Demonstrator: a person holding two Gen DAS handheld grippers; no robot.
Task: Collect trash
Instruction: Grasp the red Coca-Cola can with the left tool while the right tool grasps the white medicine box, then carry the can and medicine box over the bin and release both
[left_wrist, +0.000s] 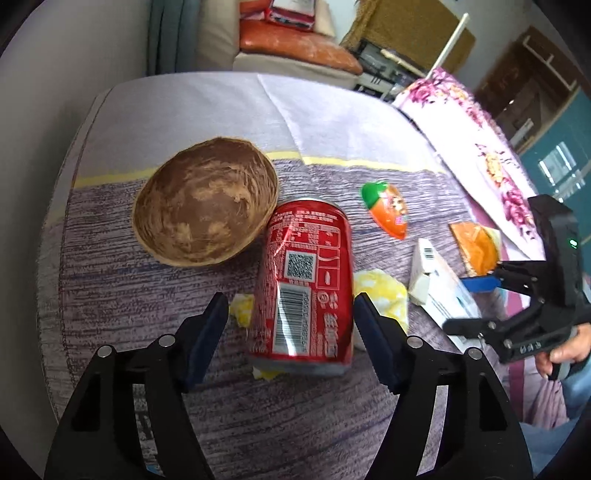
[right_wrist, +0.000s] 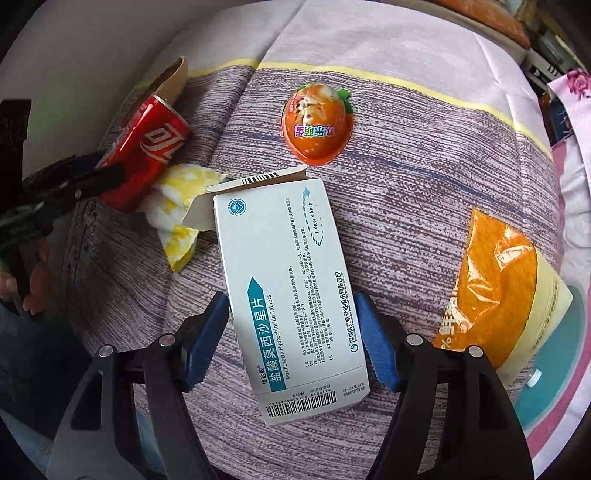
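Cloth-covered surface (left_wrist: 177, 110), purple weave with a yellow stripe running across; a floral cloth (left_wrist: 476, 147) runs along its right edge.

Brown fibrous bowl (left_wrist: 205, 201) sits toward the far left, upright, its rim touching the top of the red can (left_wrist: 304, 284). The can lies on its side near the front edge, on top of a crumpled yellow-white tissue (left_wrist: 382, 291) that sticks out on both sides.

White medicine box (right_wrist: 288, 291) lies flat just right of the tissue, end flap open. Orange snack bag (right_wrist: 498, 280) is at the right edge, and the orange jelly cup (right_wrist: 317, 125) lies further back, apart from the rest.

Left gripper (left_wrist: 291, 299): steeply nose-down over the can, fingers (left_wrist: 210, 328) spread around it. There is a clear gap on the left side, while the right pad is at or against the can wall. Not clamped.

Right gripper (right_wrist: 291, 295): near vertical over the box, its fingers (right_wrist: 373, 332) straddling the long edges. The pads look flush with both edges, but I can't tell if they press. In the left wrist view the person's hand (left_wrist: 565, 350) holds it from the right.

Tissue mostly hidden under the can; bag cut off at the frame rim.
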